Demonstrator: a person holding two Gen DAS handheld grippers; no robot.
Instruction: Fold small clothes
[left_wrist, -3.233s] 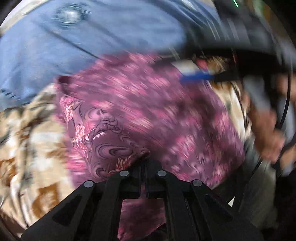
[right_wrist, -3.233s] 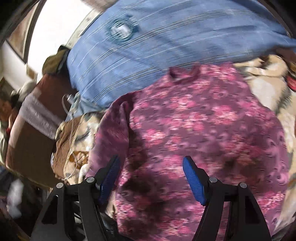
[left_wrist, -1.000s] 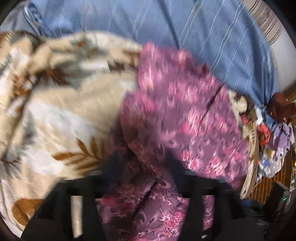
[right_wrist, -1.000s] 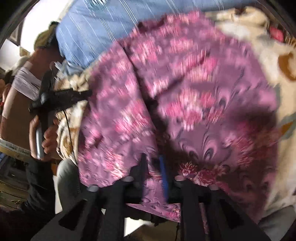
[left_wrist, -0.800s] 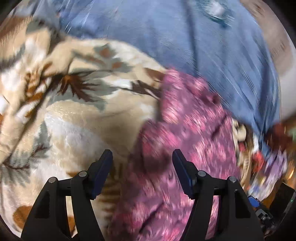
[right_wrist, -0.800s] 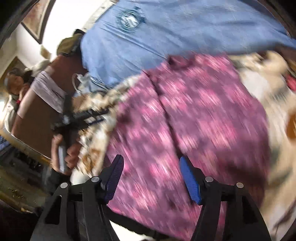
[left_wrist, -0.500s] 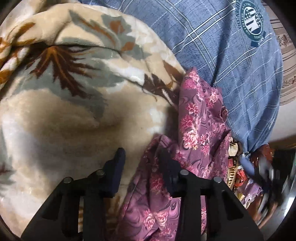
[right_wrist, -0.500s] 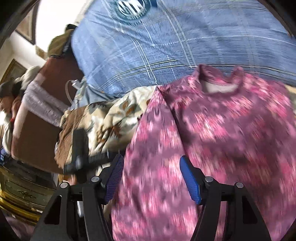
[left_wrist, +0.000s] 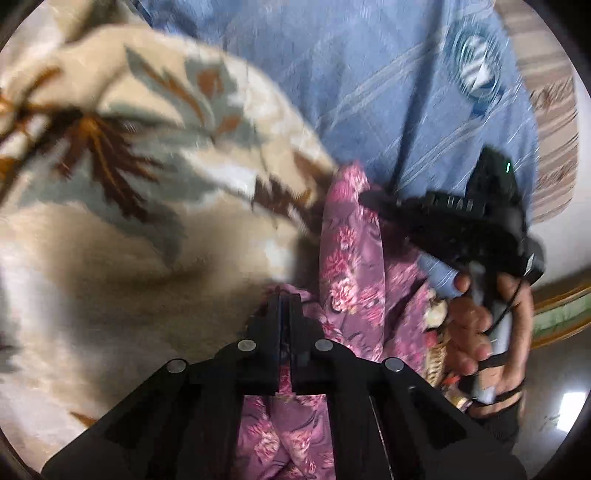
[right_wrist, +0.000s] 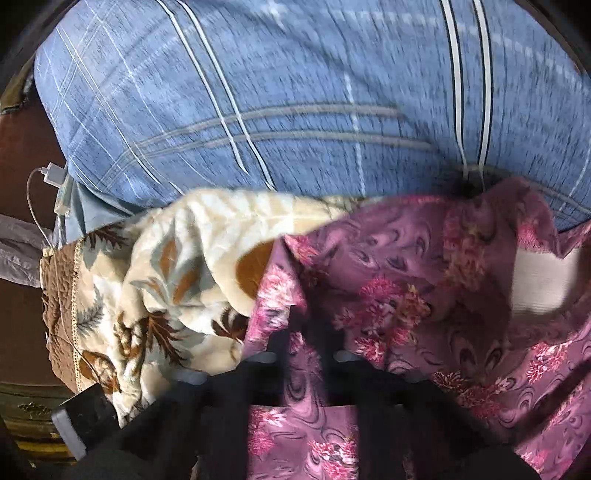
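A purple floral garment (left_wrist: 347, 258) lies bunched on a beige leaf-print blanket (left_wrist: 129, 221). My left gripper (left_wrist: 284, 295) is shut on a fold at the garment's near edge, with cloth pinched between its black fingers. In the right wrist view the same garment (right_wrist: 406, 258) spreads to the right, and its neck opening (right_wrist: 539, 284) shows a white inside. My right gripper (right_wrist: 306, 339), blurred, is shut with purple cloth running between its fingers. From the left wrist view the right gripper (left_wrist: 364, 199) meets the far end of the garment, with a hand (left_wrist: 476, 325) around its handle.
A blue plaid pillow (right_wrist: 295, 92) fills the far side and is also in the left wrist view, the pillow (left_wrist: 369, 74) lying just behind the garment. The blanket (right_wrist: 177, 258) bunches at the left over a brown quilted edge. A white charger (right_wrist: 55, 175) with its cable lies at the far left.
Both grippers stood open half a second ago and are now shut on the purple garment. The right gripper swept across to the end near the pillow; the left dropped onto the near edge.
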